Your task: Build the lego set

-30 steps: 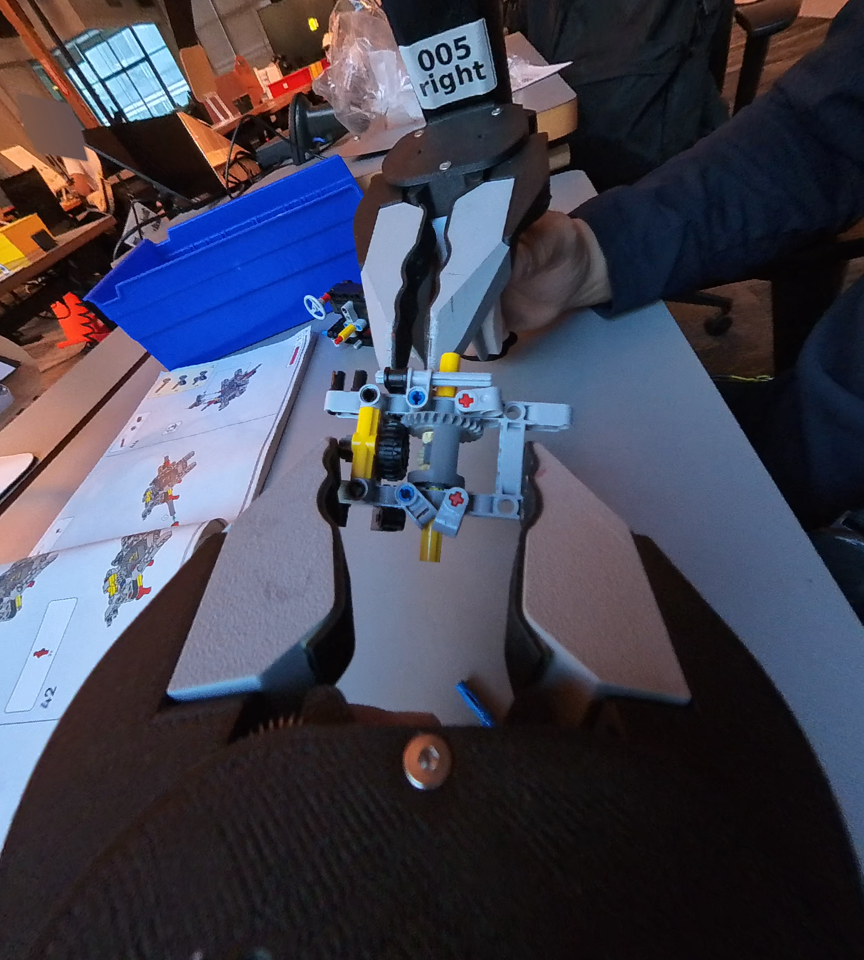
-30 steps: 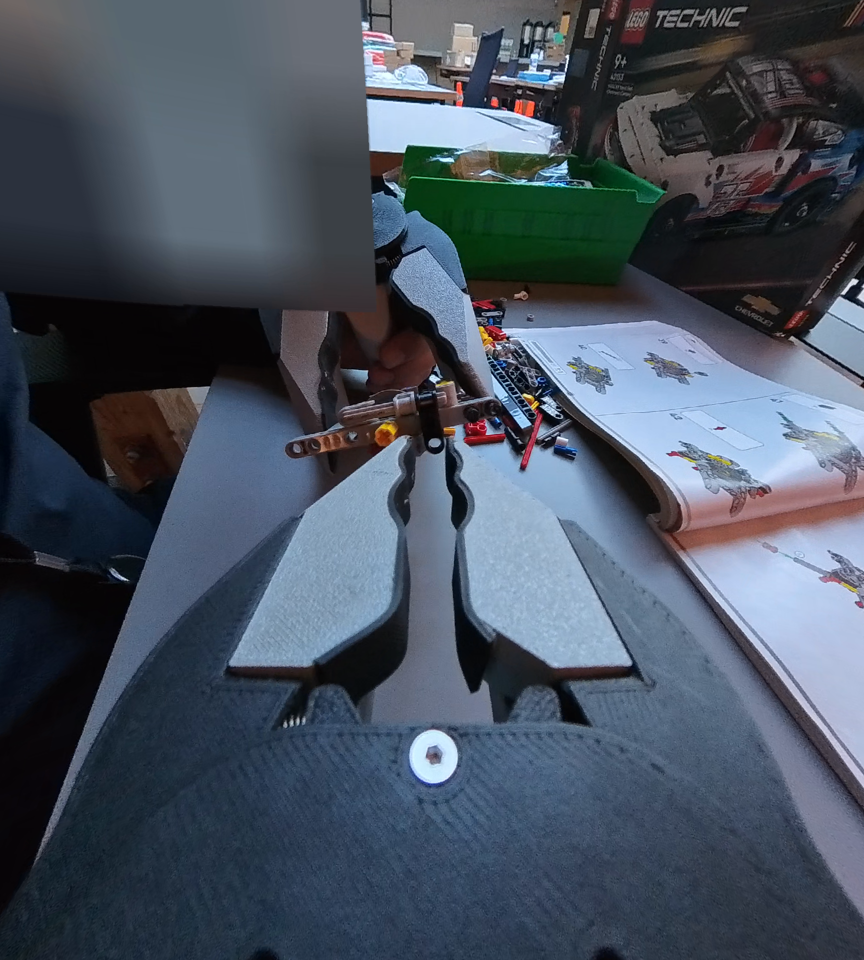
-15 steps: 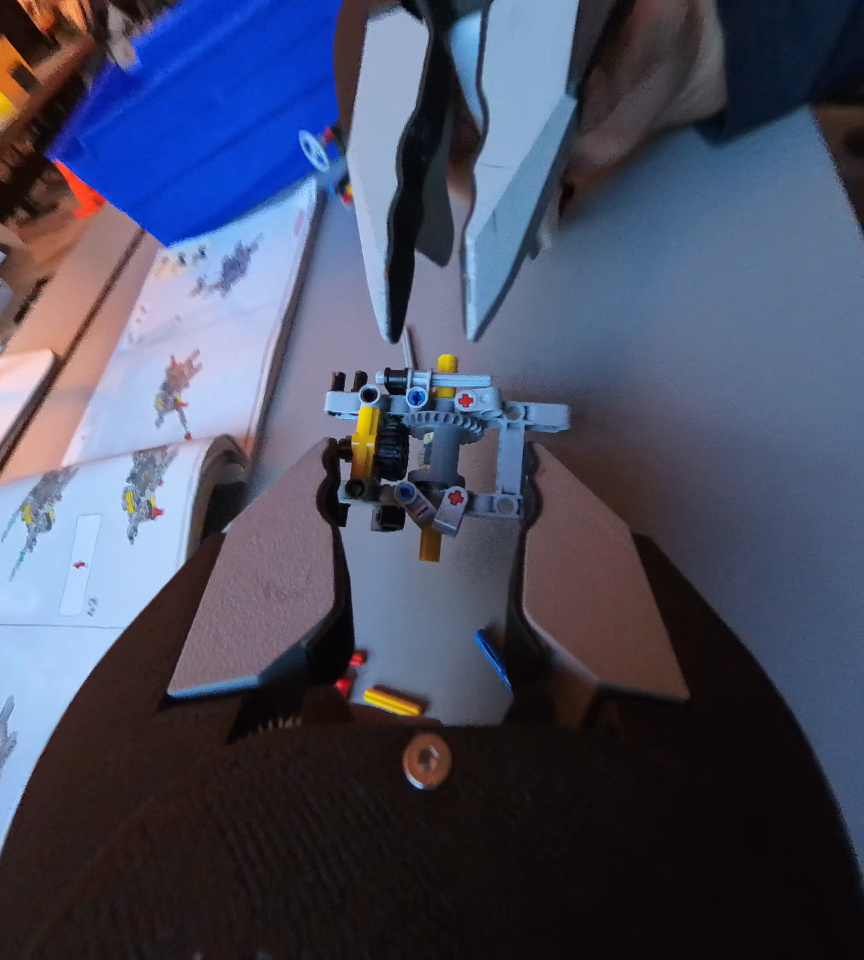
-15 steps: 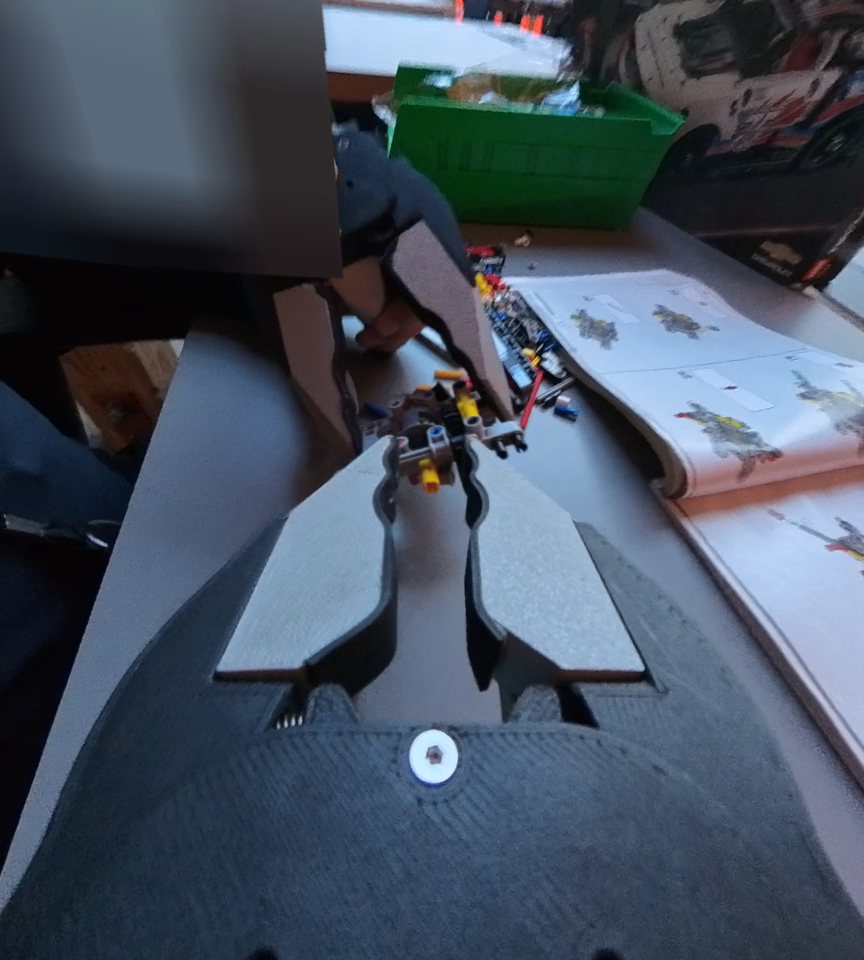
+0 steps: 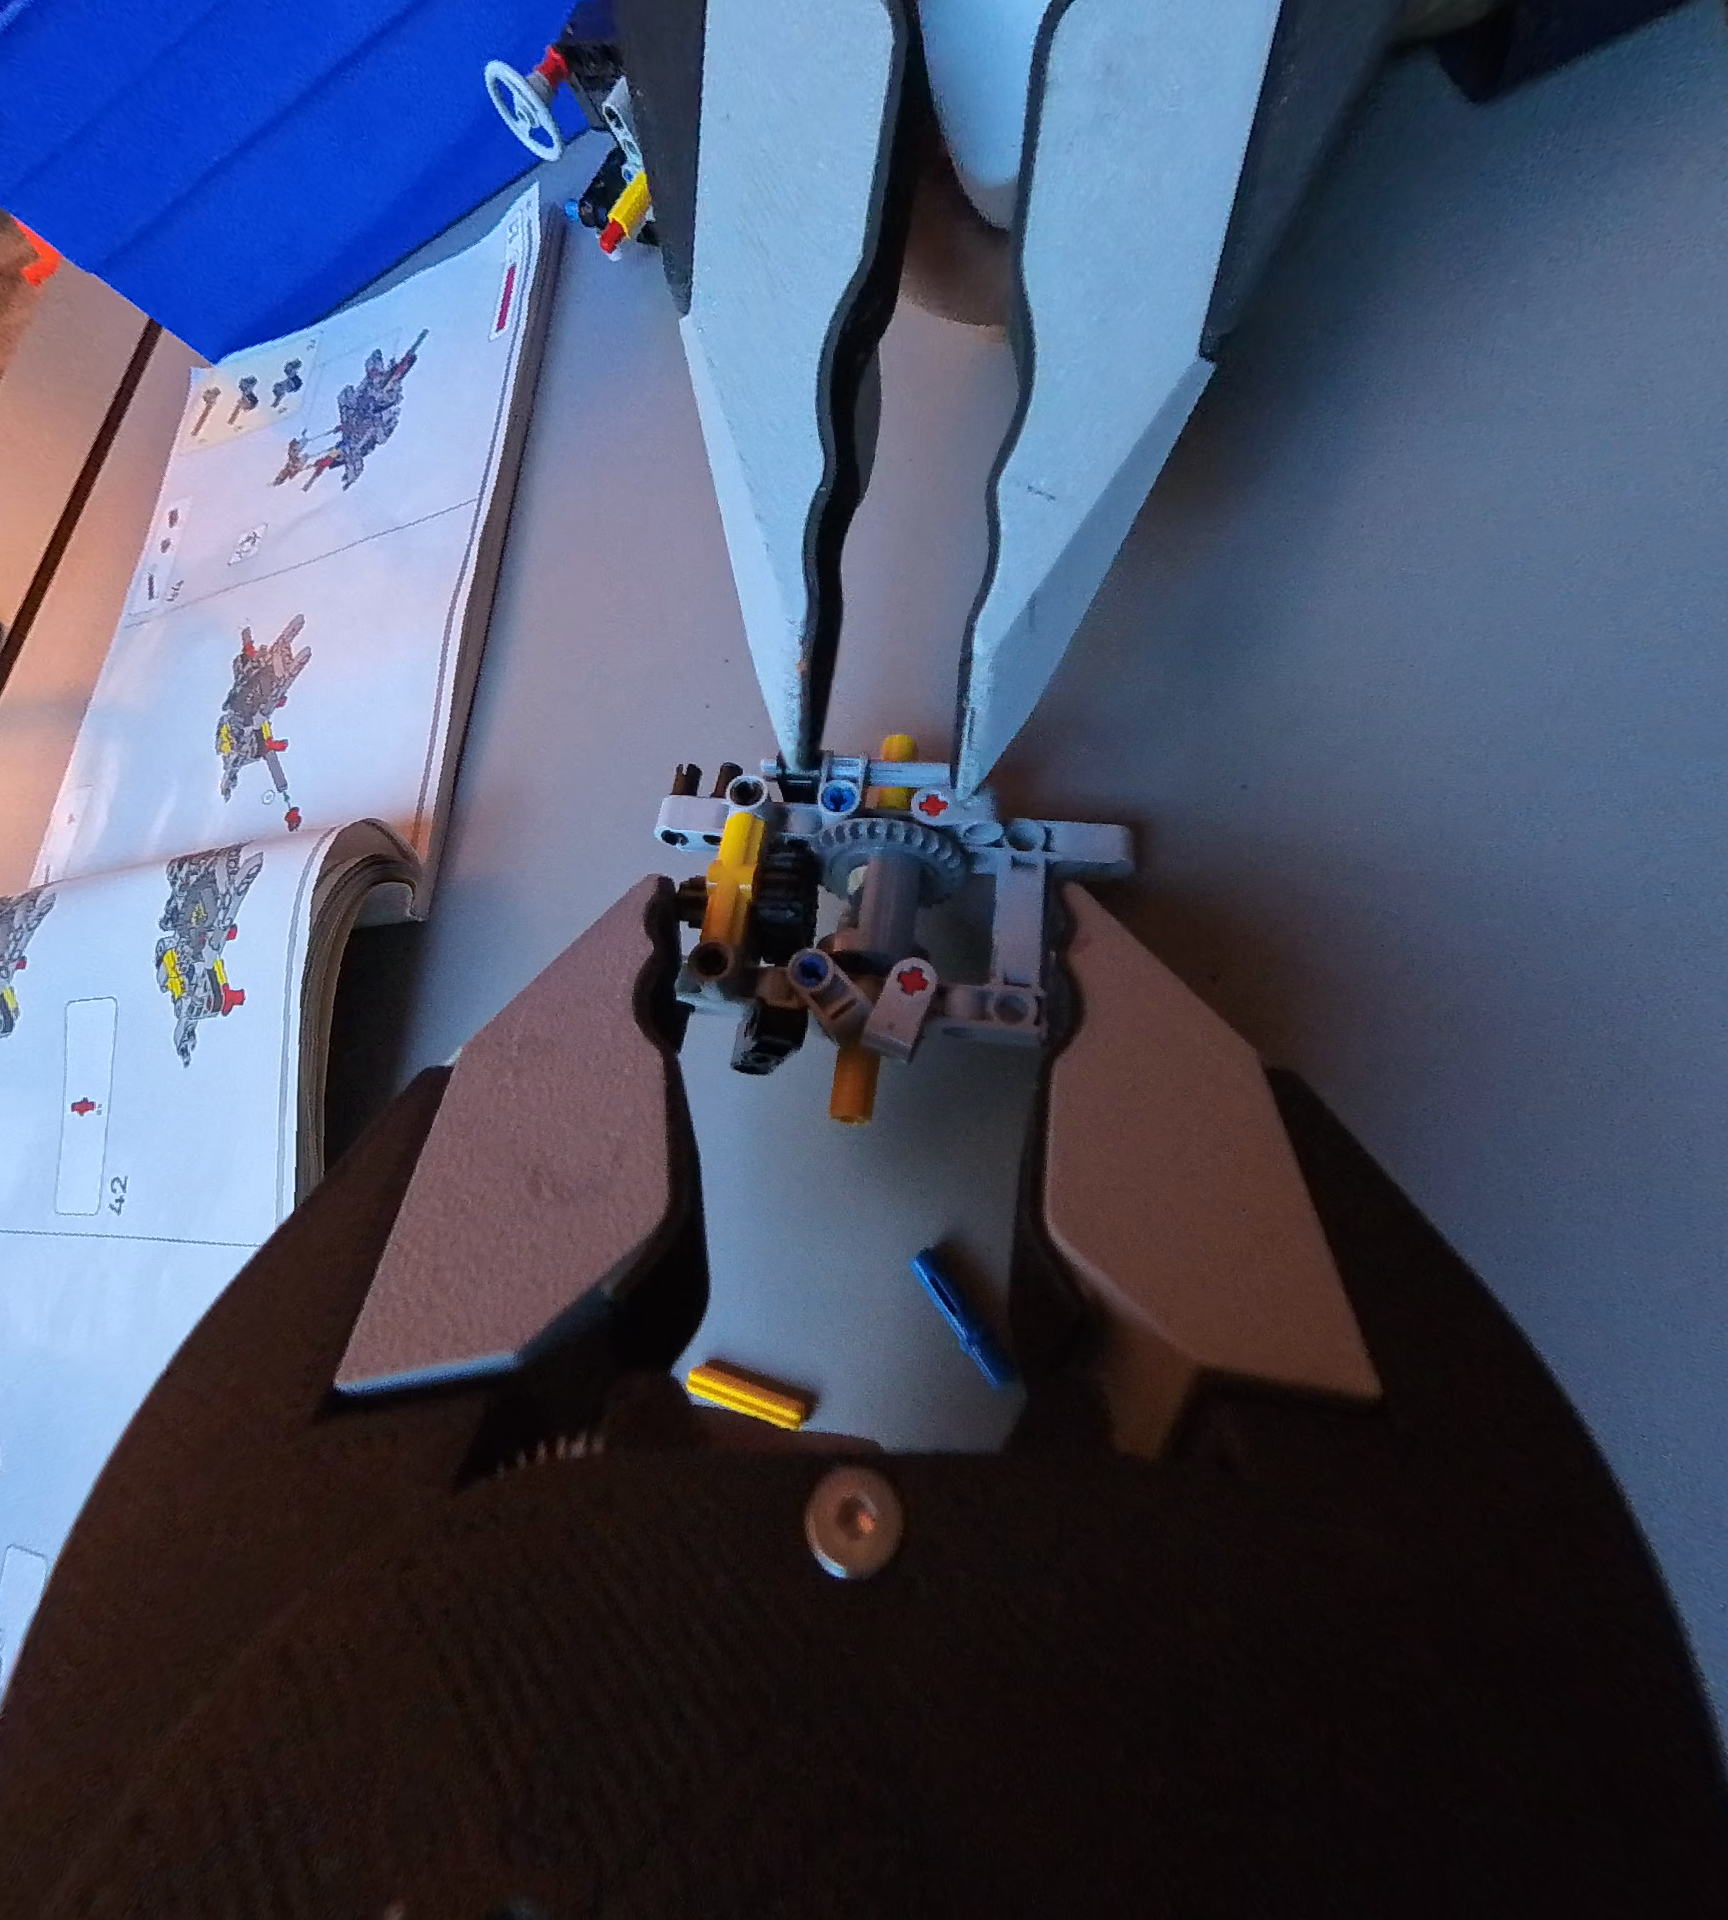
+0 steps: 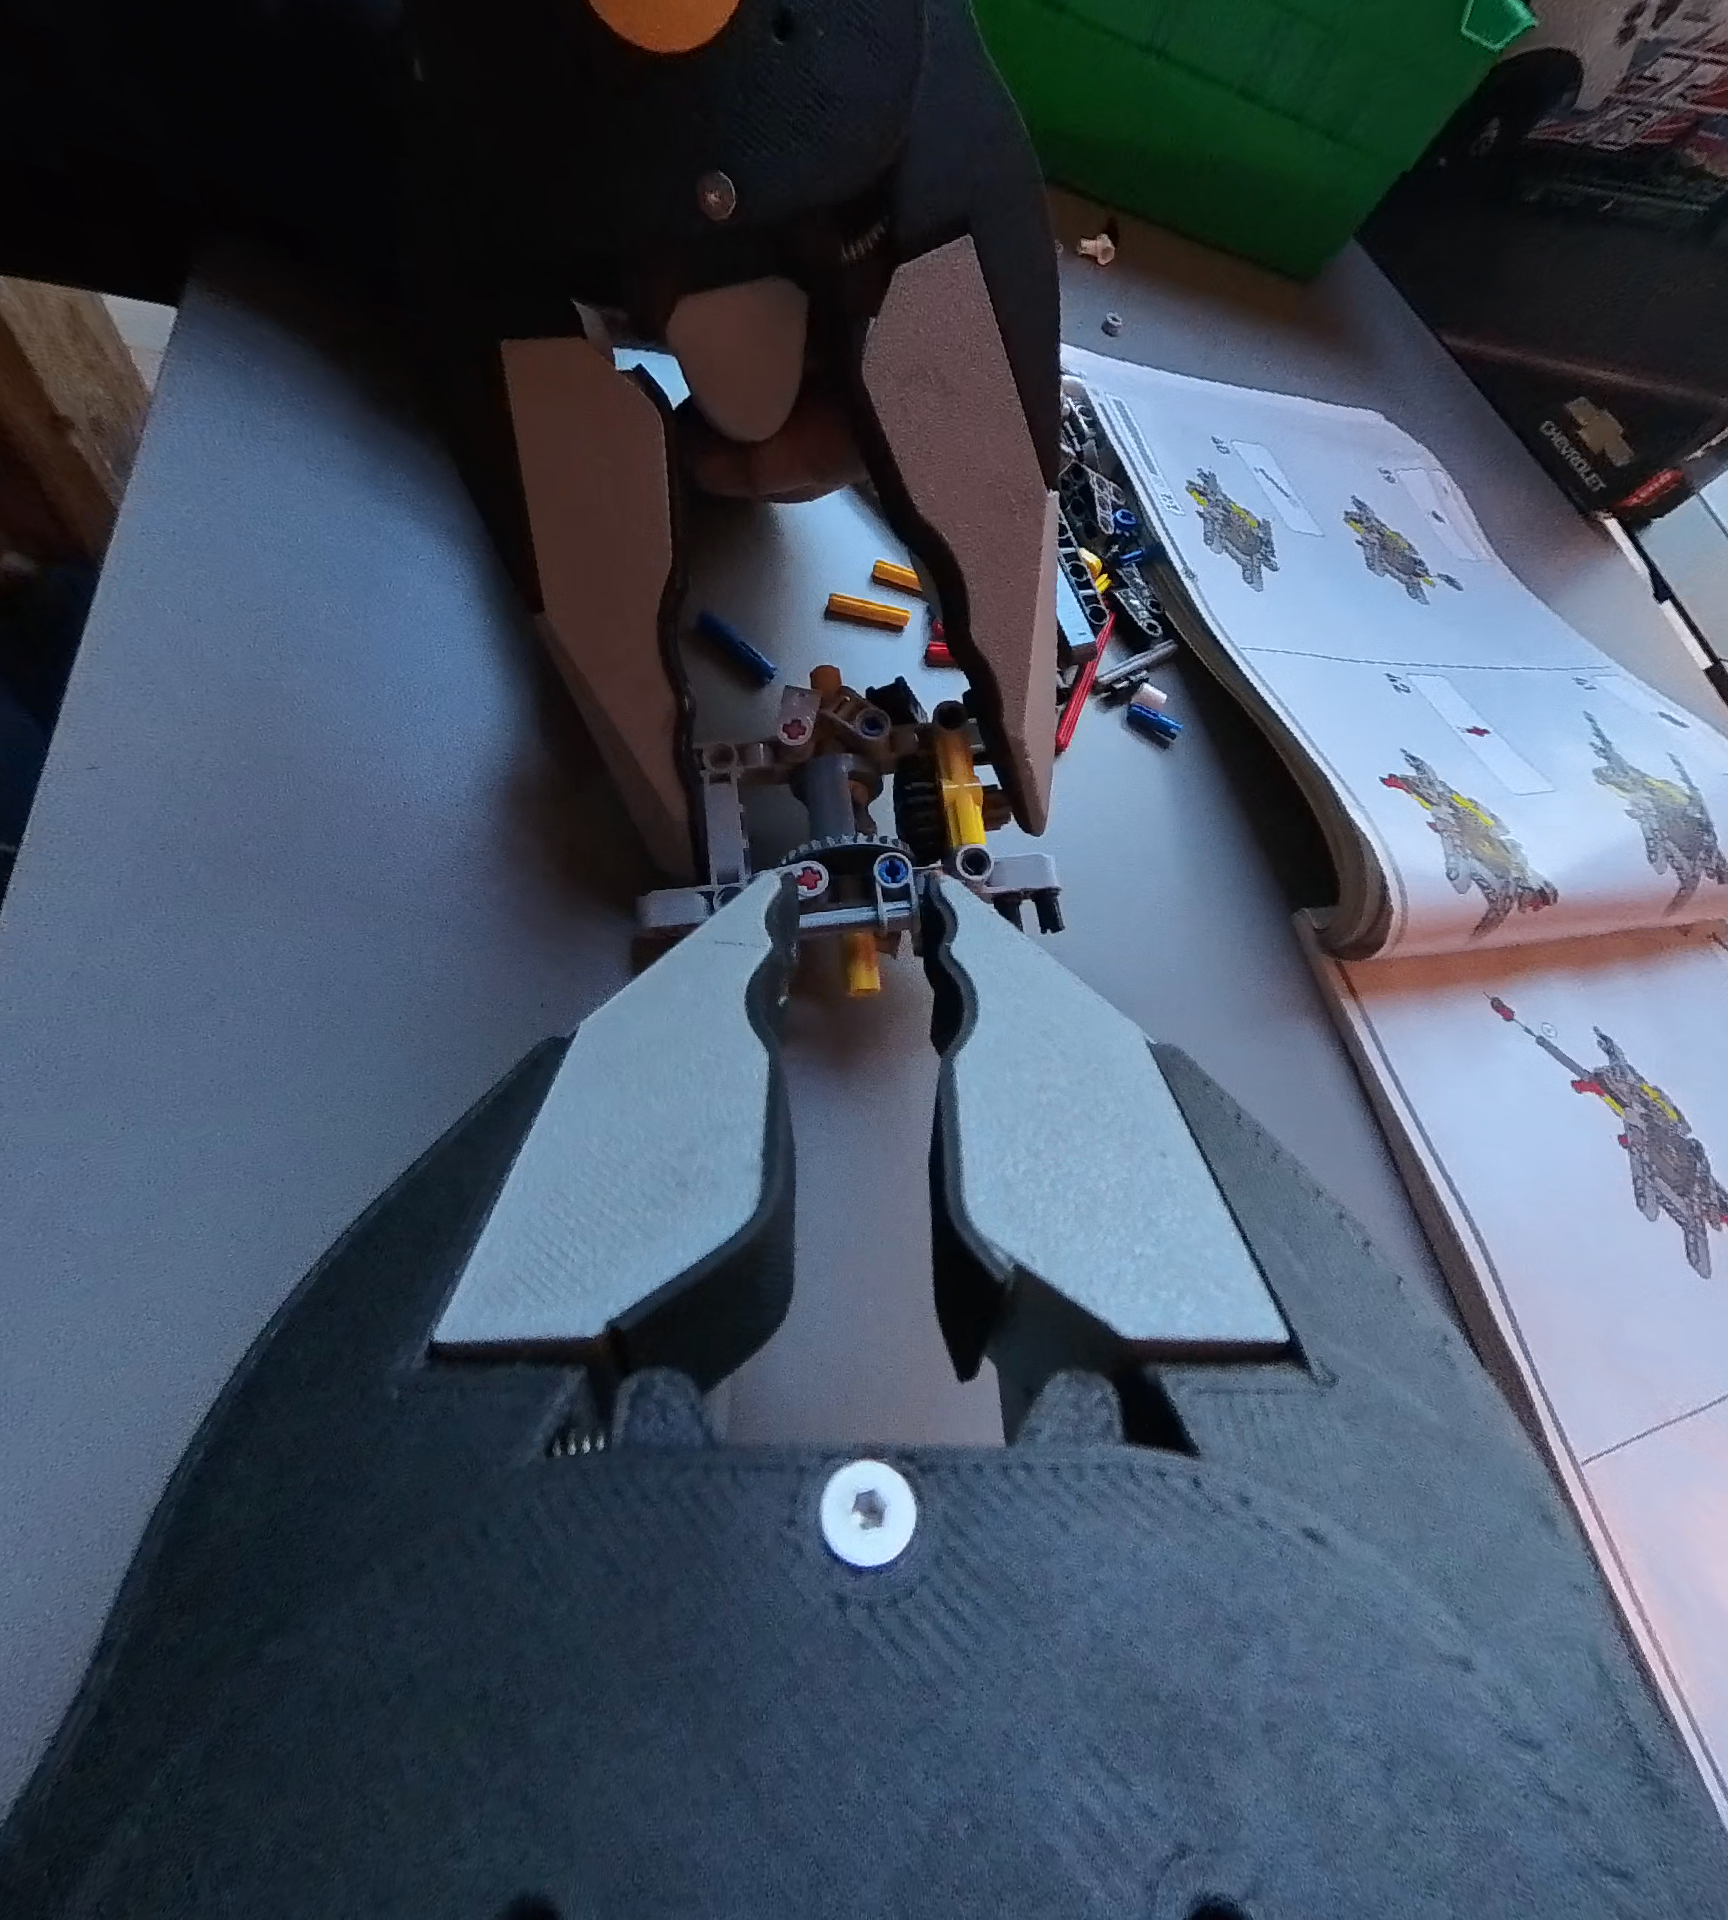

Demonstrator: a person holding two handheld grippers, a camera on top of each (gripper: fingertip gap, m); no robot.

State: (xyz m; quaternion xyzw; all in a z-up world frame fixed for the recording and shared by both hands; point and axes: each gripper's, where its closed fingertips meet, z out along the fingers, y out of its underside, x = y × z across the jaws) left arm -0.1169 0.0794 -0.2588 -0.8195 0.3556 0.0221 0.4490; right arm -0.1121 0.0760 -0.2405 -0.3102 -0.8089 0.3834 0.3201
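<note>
The grey brick-built gear assembly (image 5: 870, 914) sits on the tabletop (image 5: 1411, 727), clamped at its sides between the left hand-held gripper's (image 5: 865, 951) pads. The right hand-held gripper (image 6: 855, 904) reaches in from the opposite side, its narrowly parted fingertips (image 5: 979, 727) straddling the assembly's thin grey cross-axle (image 6: 855, 914).

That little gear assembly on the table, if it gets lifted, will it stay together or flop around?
The gear assembly probably lifts as one stiff piece, since its grey beams form a closed frame. The angled grey connectors may swivel. The yellow axle pokes out and might slide.
</note>
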